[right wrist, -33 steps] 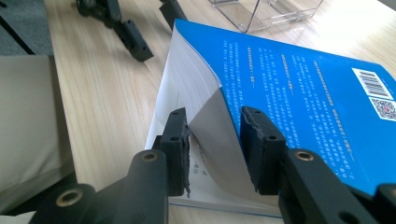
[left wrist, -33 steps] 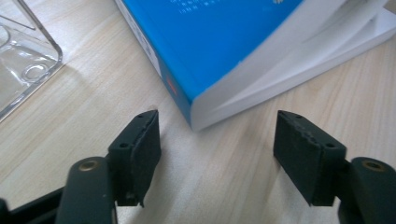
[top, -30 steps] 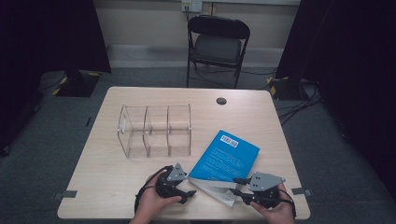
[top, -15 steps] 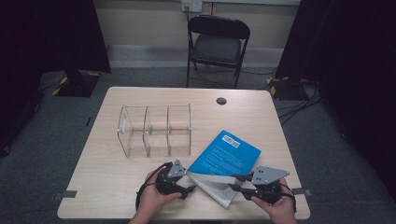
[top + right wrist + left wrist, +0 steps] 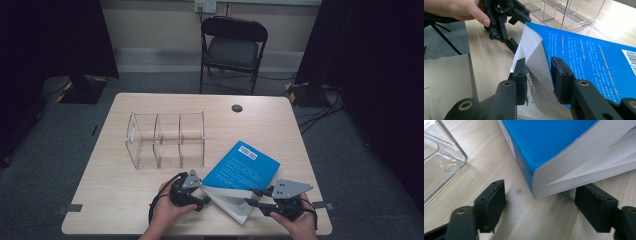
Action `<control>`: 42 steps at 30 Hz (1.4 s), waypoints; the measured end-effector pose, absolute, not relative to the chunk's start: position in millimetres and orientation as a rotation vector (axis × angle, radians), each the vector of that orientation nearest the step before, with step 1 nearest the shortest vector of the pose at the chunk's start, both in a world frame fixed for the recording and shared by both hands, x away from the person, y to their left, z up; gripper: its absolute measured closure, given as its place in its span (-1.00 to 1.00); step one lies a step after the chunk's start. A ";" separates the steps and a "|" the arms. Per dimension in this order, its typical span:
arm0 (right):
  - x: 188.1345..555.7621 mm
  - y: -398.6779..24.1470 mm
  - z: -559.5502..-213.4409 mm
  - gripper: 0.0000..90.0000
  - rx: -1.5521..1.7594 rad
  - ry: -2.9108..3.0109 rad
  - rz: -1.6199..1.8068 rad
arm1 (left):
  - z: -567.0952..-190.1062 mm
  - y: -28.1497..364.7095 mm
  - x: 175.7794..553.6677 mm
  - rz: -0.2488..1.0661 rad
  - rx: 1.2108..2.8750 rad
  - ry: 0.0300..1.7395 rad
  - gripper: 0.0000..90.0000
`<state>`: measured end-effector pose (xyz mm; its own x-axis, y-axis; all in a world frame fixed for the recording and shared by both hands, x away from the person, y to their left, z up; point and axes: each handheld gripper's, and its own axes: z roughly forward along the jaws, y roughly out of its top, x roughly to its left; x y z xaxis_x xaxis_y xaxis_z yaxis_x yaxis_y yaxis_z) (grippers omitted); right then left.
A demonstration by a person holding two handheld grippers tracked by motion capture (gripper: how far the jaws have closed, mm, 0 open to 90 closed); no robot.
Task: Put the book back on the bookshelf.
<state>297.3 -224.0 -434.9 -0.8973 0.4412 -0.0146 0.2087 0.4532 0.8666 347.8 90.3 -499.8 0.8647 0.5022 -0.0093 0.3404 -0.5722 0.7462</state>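
A blue paperback (image 5: 241, 166) lies on the wooden table (image 5: 115, 190), its near edge lifted and the pages fanned. My right gripper (image 5: 256, 202) comes at that edge from the right. In the right gripper view its jaws (image 5: 540, 77) are shut on the book (image 5: 586, 55), one pad under the white pages and the other on the blue back cover. At the book's left corner is my left gripper (image 5: 199, 196). It stands open on the tabletop (image 5: 541, 207), and the book's corner (image 5: 549, 140) sits just ahead of the pads without touching them.
A clear acrylic organizer (image 5: 167, 140) with three compartments stands on the table behind my left gripper, its corner (image 5: 441, 162) close by. A black folding chair (image 5: 232, 47) stands beyond the far edge. A round cable hole (image 5: 237, 108) is in the tabletop.
My right gripper has tipped up slightly and the book's near edge has lifted a little with it. The left gripper has barely shifted.
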 end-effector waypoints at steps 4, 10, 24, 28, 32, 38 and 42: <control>298.5 -224.7 -429.0 0.51 0.572 2.463 1.442 | -499.7 88.6 347.4 0.267 2.235 0.609 -0.53; 298.4 -226.9 -420.5 0.53 0.568 2.461 1.484 | -499.3 86.4 349.0 0.268 2.227 0.607 -0.43; 285.4 -226.0 -437.5 0.44 0.518 2.467 1.445 | -499.0 85.5 343.1 0.270 2.212 0.568 -0.08; 281.6 -224.5 -449.6 0.33 0.489 2.483 1.399 | -499.4 86.4 342.2 0.261 2.205 0.570 -0.06; 278.8 -221.1 -453.7 0.31 0.438 2.488 1.327 | -499.1 86.3 340.8 0.259 2.206 0.577 -0.03; 283.6 -228.0 -453.9 0.47 0.504 2.501 1.377 | -498.7 86.5 341.4 0.277 2.222 0.559 -0.15; 284.1 -229.9 -447.9 0.48 0.553 2.467 1.422 | -498.7 84.9 341.7 0.312 2.231 0.547 -0.32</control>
